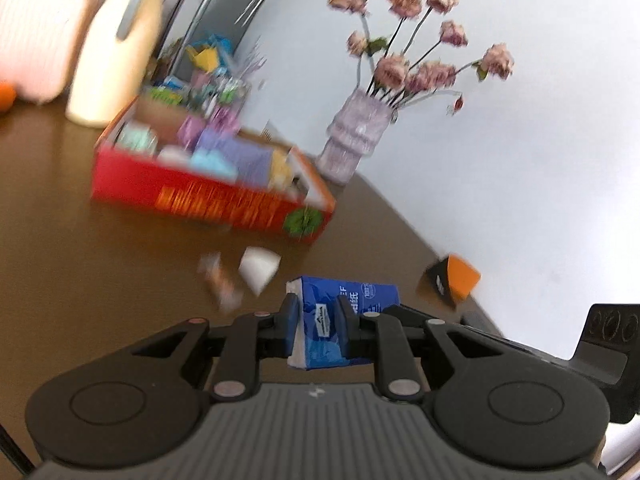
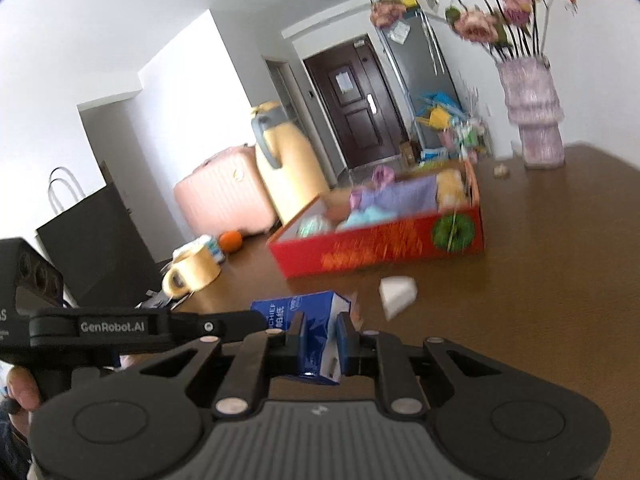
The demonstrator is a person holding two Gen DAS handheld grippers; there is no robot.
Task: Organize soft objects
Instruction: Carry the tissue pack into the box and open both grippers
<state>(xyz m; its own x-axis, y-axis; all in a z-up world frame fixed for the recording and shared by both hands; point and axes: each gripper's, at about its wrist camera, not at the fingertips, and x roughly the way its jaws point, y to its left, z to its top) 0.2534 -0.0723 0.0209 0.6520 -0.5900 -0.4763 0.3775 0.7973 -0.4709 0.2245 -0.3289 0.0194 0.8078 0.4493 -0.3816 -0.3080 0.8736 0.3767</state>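
Observation:
A blue tissue pack (image 1: 372, 292) hangs above the brown table (image 1: 80, 248), gripped at both ends. My left gripper (image 1: 316, 308) is shut on one end of it. My right gripper (image 2: 320, 324) is shut on the other end of the same pack (image 2: 296, 304). In the right wrist view the left tool's black body (image 2: 112, 326) reaches in from the left, with a hand under it. Ahead stands an open red box (image 1: 200, 196) holding several soft purple, blue and yellow packs. The same box (image 2: 380, 248) shows in the right wrist view. The picture is blurred by motion.
A small white object (image 1: 258, 268) lies between me and the box. A lilac vase of flowers (image 1: 356, 136) stands by the wall right of the box, and an orange-and-black carton (image 1: 452, 280) at the table's right edge. Yellow jug (image 2: 280, 168), tape roll (image 2: 192, 272) and orange (image 2: 231, 241) sit left.

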